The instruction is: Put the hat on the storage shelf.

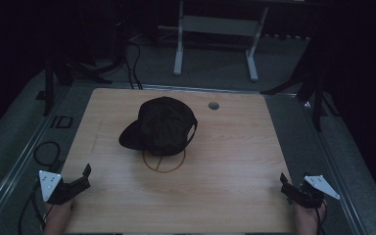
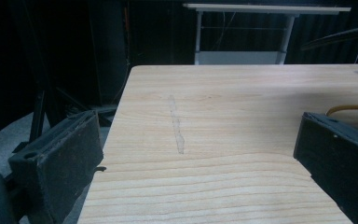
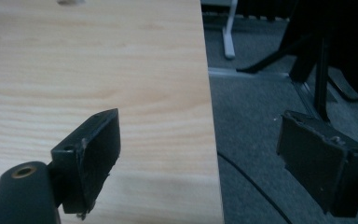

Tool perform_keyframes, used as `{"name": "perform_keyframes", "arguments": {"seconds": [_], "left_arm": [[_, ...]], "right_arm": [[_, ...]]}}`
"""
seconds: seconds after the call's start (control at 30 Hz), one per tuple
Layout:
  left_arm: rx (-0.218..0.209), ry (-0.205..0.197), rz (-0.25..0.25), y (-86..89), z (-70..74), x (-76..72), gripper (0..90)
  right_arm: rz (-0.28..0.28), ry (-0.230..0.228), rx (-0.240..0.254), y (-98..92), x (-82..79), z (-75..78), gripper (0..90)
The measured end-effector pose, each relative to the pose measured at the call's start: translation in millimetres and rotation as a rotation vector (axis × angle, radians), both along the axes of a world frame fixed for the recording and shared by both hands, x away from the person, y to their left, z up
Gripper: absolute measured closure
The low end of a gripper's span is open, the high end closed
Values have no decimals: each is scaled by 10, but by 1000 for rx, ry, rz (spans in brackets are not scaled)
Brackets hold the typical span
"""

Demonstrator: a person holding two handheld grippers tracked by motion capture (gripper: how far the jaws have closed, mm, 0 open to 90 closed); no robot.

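Nothing looks started yet, as I read it. The black cap [image 1: 160, 125] sits near the middle of the wooden table [image 1: 235, 161], partly covering a thin brown ring [image 1: 162, 165]. My left gripper [image 1: 81, 179] and right gripper [image 1: 288, 185] wait at the near corners, well apart from the cap, jaws spread and empty. I see no containers.

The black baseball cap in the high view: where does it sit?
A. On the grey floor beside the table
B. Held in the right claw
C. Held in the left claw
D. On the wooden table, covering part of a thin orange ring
D: the black baseball cap rests mid-table over the far part of the thin orange ring, while both claws sit open at the near corners.
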State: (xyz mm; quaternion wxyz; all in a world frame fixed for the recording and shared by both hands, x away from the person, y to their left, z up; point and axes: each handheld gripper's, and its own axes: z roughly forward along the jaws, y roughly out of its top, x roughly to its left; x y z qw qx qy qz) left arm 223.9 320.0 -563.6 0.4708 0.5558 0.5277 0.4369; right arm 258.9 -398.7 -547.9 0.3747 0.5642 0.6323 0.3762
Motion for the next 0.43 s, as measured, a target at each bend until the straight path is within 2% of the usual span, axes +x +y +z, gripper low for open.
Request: {"name": "perform_keyframes", "arguments": {"seconds": [0.07, 0.13, 0.23, 0.43], "left_arm": [[0, 0, 0, 0, 0, 1, 18], [0, 0, -1, 0, 0, 1, 17], [1, 0, -1, -1, 0, 2, 17], [2, 0, -1, -2, 0, 2, 17]], "right_arm": [[-2, 10, 6, -4, 5, -20, 132], [-12, -1, -4, -10, 1, -15, 133], [-14, -2, 25, -30, -4, -13, 135], [-11, -1, 19, -15, -4, -16, 136]]}}
